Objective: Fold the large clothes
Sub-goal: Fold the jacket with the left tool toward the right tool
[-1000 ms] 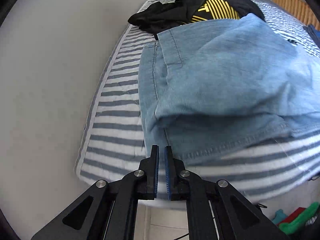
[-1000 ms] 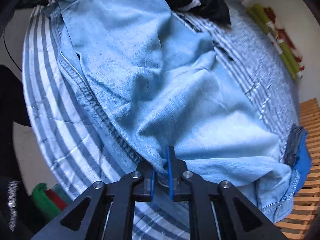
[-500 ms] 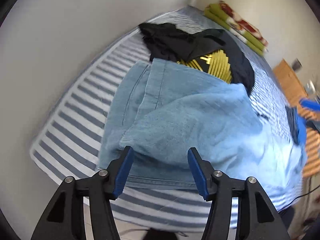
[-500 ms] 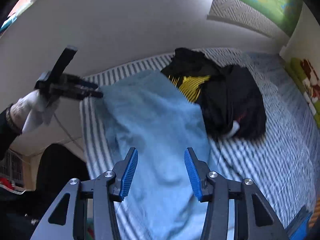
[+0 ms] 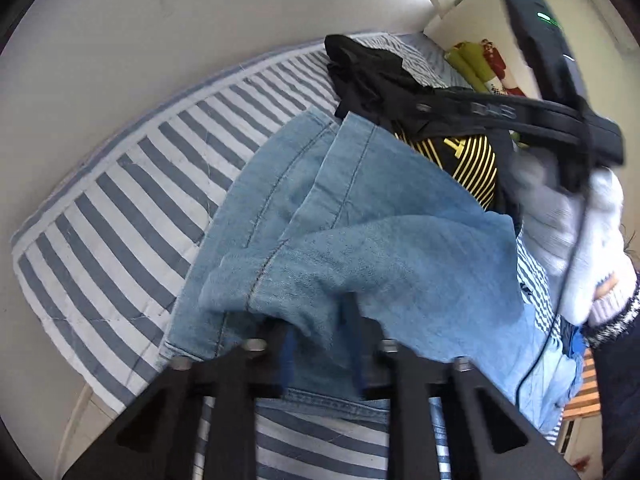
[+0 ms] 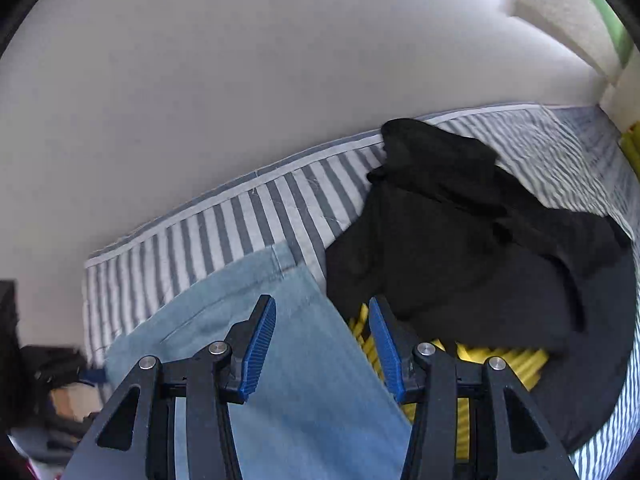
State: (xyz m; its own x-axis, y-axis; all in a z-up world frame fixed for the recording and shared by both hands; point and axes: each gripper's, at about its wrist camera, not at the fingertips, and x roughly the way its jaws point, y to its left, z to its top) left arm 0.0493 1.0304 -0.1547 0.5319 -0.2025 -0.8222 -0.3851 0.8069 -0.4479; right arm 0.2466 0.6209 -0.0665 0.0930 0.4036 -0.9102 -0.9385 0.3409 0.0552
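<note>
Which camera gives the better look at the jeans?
The left wrist view: the jeans fill its middle, seams and folded layers plain. The right wrist view shows only one blurred pale-blue leg end behind its open fingers.

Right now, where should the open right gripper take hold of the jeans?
Probably the stitched leg hem at the far end of the jeans, from above, on its left corner: that edge lies flat on the striped sheet, while the black shirt crowds its right.

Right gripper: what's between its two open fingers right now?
In the right wrist view, the right gripper stands open over the jeans; nothing is pinched, only denim lies below the gap.
</note>
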